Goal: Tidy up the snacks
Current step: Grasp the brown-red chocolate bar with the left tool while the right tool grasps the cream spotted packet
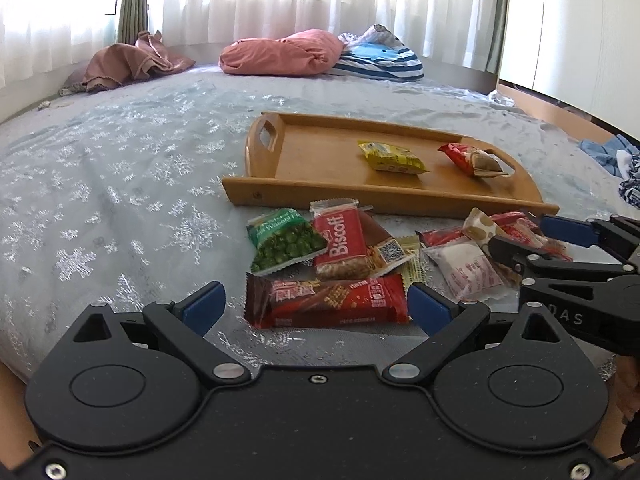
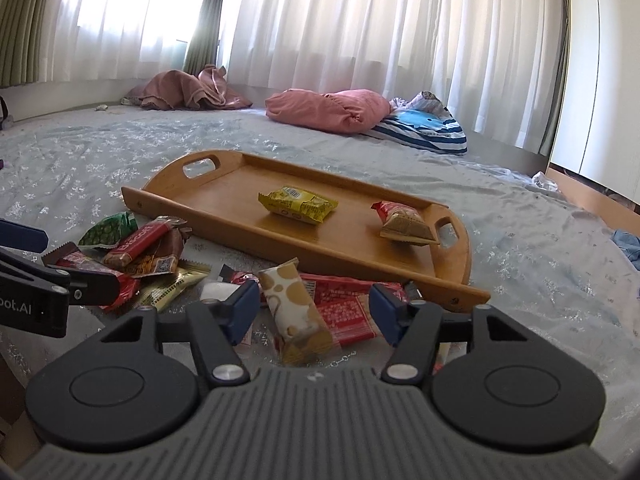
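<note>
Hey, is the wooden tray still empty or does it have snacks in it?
Not empty. The wooden tray holds two snacks: a yellow packet and a red-and-tan packet. The rest lie on the bedspread.

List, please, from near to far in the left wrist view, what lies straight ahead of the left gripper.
left gripper → dark red wafer bar → Biscoff packet → near rim of the wooden tray → yellow packet in the tray → pink pillow → white curtains.
</note>
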`<state>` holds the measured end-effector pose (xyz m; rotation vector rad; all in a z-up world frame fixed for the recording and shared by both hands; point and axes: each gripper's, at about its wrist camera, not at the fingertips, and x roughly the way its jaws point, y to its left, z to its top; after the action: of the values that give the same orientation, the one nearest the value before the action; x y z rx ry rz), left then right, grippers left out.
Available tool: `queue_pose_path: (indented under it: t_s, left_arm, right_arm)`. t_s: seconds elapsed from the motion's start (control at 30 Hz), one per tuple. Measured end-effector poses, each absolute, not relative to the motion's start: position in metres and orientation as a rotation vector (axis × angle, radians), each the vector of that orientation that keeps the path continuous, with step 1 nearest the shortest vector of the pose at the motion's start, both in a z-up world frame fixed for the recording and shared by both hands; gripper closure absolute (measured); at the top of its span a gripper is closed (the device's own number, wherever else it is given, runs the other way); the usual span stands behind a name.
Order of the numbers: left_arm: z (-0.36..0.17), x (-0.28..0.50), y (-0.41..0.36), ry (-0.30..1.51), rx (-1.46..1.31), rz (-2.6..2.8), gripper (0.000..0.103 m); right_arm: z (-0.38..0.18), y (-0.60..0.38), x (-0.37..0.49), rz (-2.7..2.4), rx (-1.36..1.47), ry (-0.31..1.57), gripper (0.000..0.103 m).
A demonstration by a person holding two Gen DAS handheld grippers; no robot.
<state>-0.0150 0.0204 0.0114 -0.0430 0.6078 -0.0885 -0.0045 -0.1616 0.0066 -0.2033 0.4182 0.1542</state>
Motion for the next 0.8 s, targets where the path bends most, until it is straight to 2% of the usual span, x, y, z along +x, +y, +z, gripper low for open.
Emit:
queue_pose_path:
  t_s: [0.2,0.47,0.6,0.8]
  left_arm:
    - [0.008,-0.014,0.013,0.613,-0.019,-0.090,0.011]
    - [0.003,-0.015,0.008,0.630,-0.010,-0.104,0.033]
    - [0.003,-0.016,0.007,0.626,0.008,-0.105,0.038]
    - [0.005,-0.016,0.007,0.630,0.001,-0.103,0.039]
  right_arm:
    - [0.003,-0.160,-0.002,0.161,-0.203,0.434,0.030]
    - [-0.001,-0.162,0.004,0.162,-0.161,0.470,0.036]
    - [-0.005,-0.160,0.004,0.168,-0.156,0.478,0.040]
    - [-0.005,-0.157,0.002,0.182,-0.161,0.475,0.054]
